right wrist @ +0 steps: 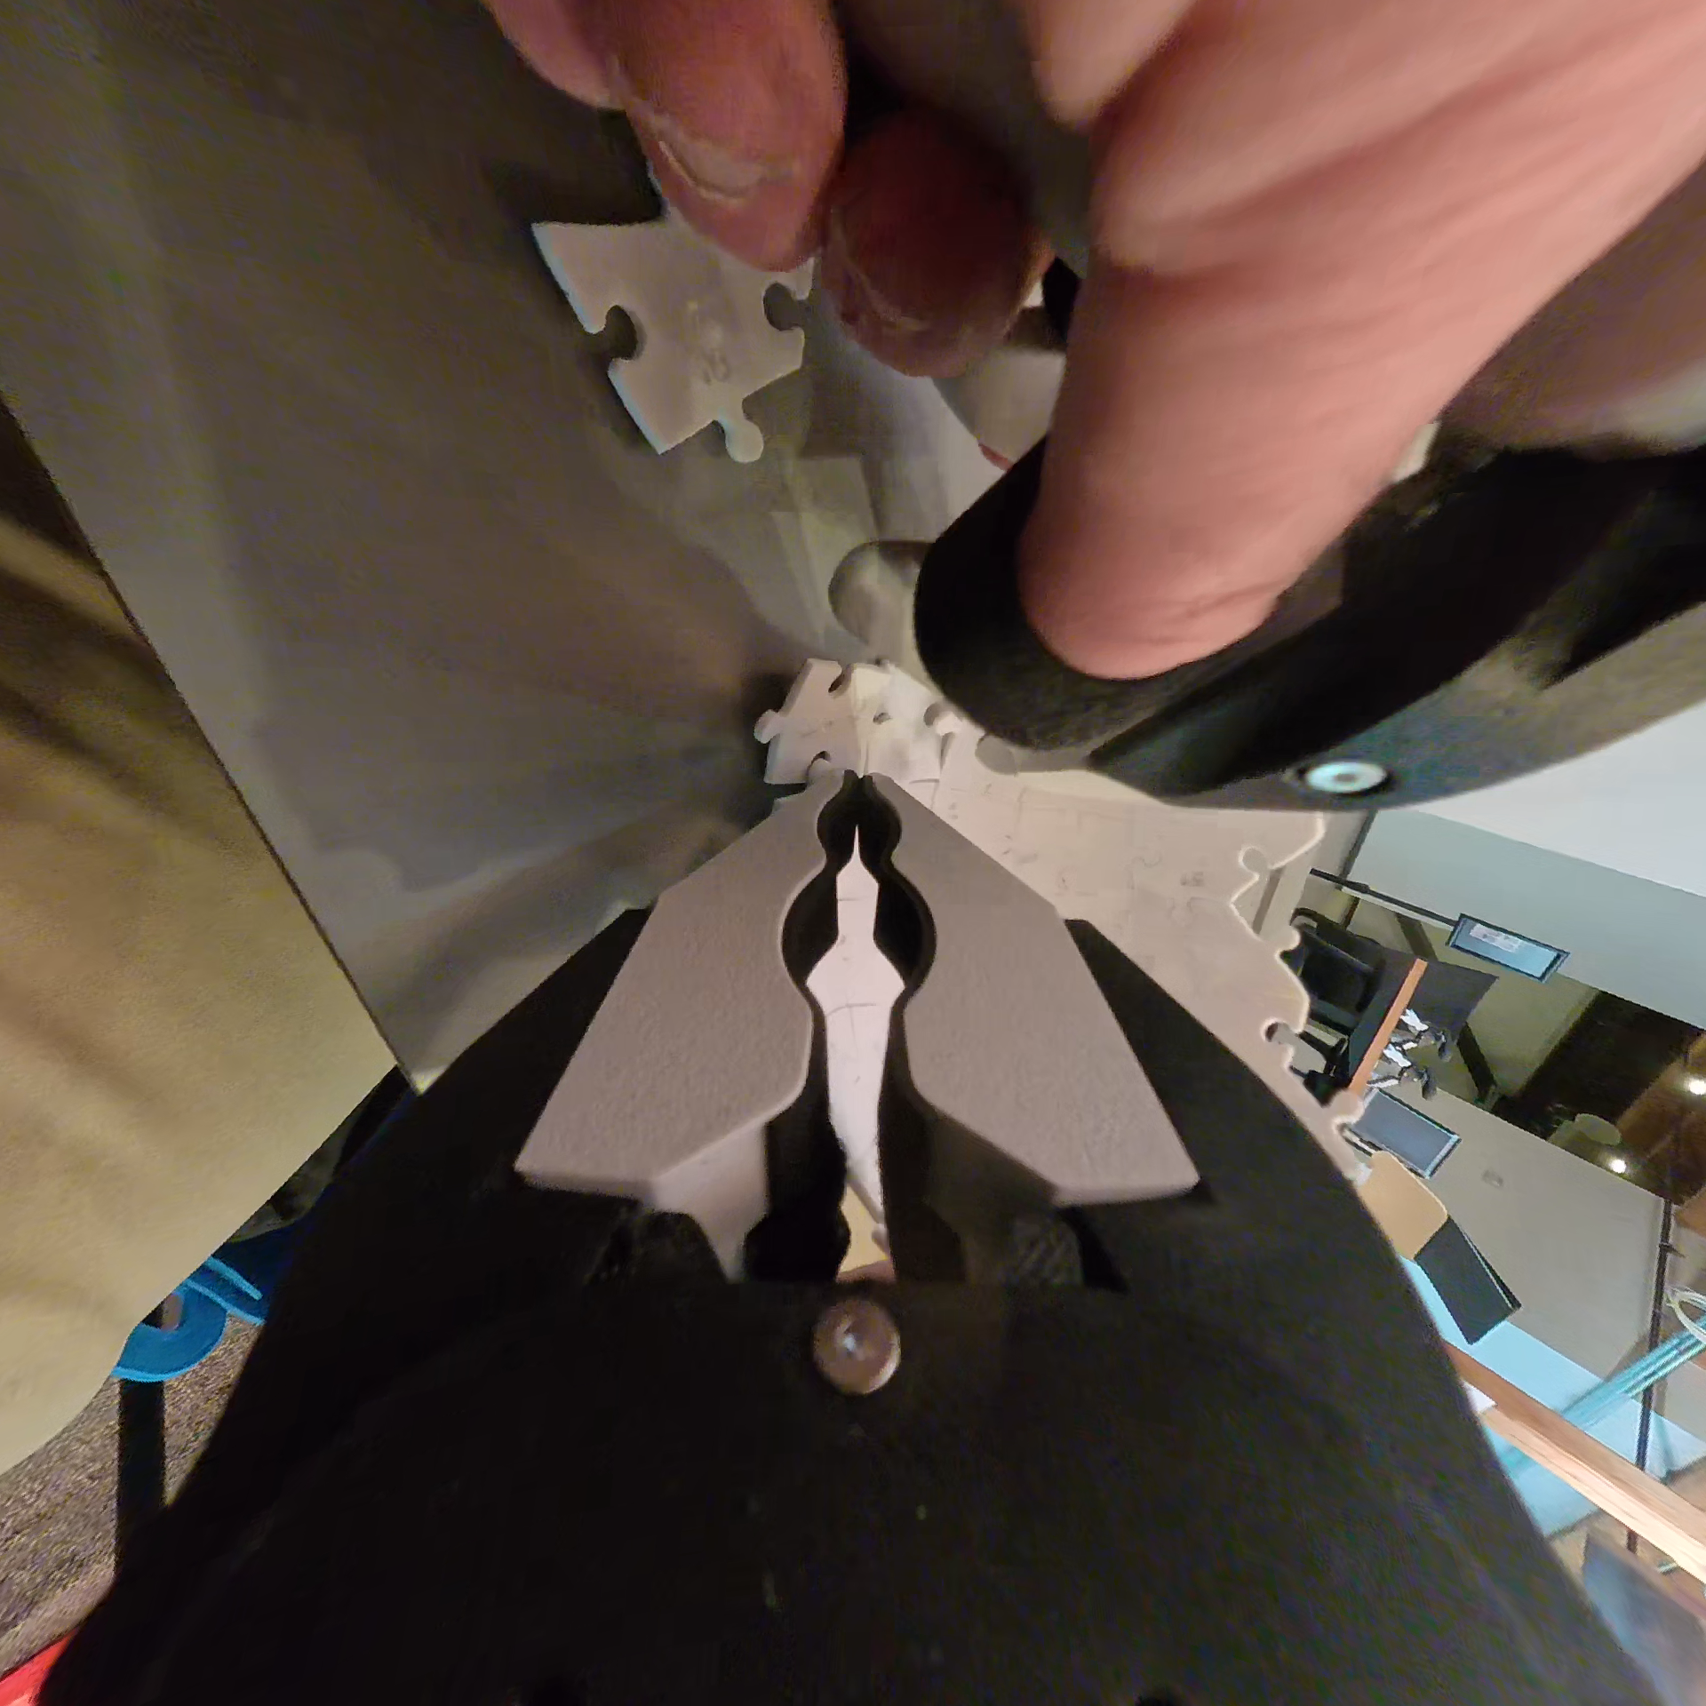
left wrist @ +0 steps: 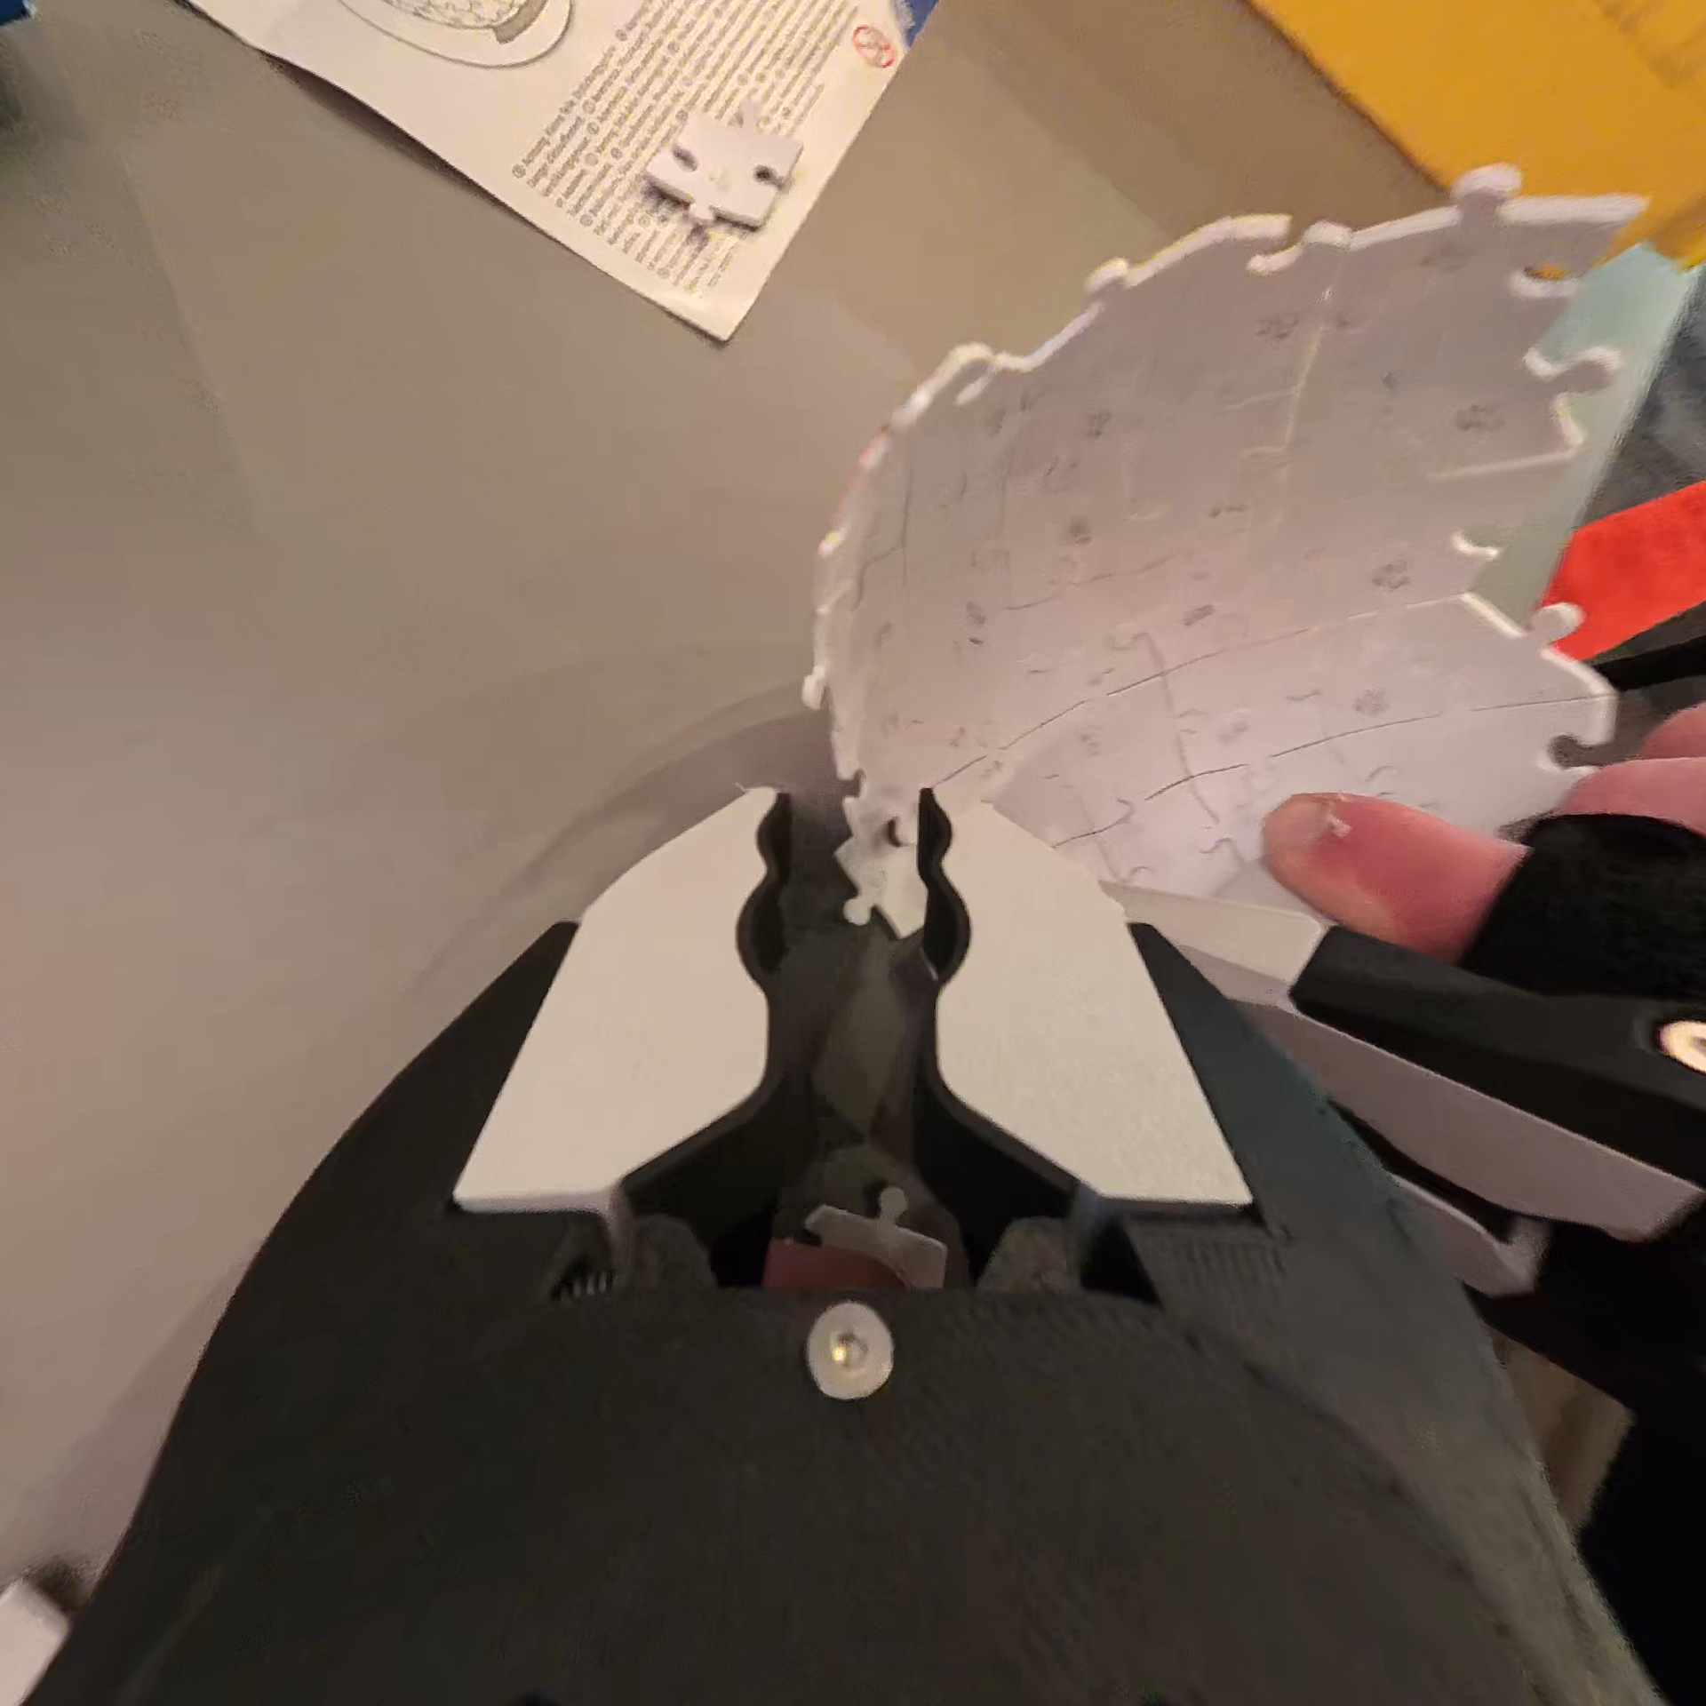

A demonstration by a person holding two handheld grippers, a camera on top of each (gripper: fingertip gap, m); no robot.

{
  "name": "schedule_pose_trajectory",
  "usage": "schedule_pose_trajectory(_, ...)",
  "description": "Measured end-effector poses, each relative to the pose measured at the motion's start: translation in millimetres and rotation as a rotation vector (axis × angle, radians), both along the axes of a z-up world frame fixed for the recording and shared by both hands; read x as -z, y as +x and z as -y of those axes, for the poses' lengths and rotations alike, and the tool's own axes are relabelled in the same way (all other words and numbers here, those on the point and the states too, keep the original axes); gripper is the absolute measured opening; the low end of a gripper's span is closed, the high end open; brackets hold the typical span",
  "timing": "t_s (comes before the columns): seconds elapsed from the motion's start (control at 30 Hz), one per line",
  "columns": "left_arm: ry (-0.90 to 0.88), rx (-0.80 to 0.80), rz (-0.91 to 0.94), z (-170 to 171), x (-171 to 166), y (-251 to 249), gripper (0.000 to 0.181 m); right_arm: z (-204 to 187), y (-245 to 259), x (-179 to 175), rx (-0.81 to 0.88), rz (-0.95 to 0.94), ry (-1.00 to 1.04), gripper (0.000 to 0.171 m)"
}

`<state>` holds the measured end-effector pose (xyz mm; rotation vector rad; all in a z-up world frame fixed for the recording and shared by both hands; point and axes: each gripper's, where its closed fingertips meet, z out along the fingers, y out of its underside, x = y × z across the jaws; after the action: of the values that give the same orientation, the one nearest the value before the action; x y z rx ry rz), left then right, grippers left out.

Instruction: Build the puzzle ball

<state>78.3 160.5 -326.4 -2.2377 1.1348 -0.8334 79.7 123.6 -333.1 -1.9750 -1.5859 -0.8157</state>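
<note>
Two hand-held grippers are working together here. Far left on the grey desk (left wrist: 369,554), a loose white piece (left wrist: 725,175) sits on the instruction sheet (left wrist: 591,120), waiting its turn. Moving in, the left hand-held gripper (left wrist: 854,831) is narrowed onto a single puzzle piece (left wrist: 877,872), its tab right at the rim of the curved shell (left wrist: 1200,572); blur makes it hard to say whether it's seated yet. On the right, the right hand-held gripper (right wrist: 854,789) is clamped tight on that half-built shell, holding it off the desk. This looks like the piece-fitting step: next comes lining up tab and notch, then a firm press while the right holds steady.
</note>
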Motion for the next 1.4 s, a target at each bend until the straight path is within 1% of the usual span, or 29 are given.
schedule_pose_trajectory(0.1, 0.048, -0.006, -0.044, -3, 5, -2, 0.029, 0, 0, 0, -0.008, 0.023, -0.017, 0.0)
schedule_pose_trajectory(0.23, 0.094, 0.016, -0.092, -4, 6, -1, 0.029, 0, 0, 0, -0.022, 0.053, -0.045, 0.0)
schedule_pose_trajectory(0.4, 0.165, 0.051, -0.123, -4, 8, -1, 0.028, 1, 1, -1, -0.028, 0.082, -0.076, 0.0)
schedule_pose_trajectory(0.47, 0.174, 0.061, -0.12, -2, 8, 0, 0.024, 1, 1, -1, -0.029, 0.1, -0.087, 0.0)
schedule_pose_trajectory(0.63, 0.224, 0.072, -0.12, -1, 9, 0, 0.024, 3, 2, -1, -0.02, 0.106, -0.1, 0.0)
schedule_pose_trajectory(0.83, 0.227, 0.089, -0.118, 1, 9, 0, 0.021, 2, 1, -4, 0.007, 0.084, -0.07, 0.0)
schedule_pose_trajectory(1.1, 0.214, 0.098, -0.112, 2, 9, 0, 0.02, -9, 6, -7, 0.096, 0.09, 0.002, 0.0)
schedule_pose_trajectory(1.3, 0.218, 0.132, -0.118, 3, 8, 0, 0.02, -7, 8, -6, 0.102, 0.108, -0.006, 0.0)
schedule_pose_trajectory(1.4, 0.228, 0.146, -0.112, 3, 8, 0, 0.018, -1, 2, -24, 0.076, 0.042, -0.015, 0.0)
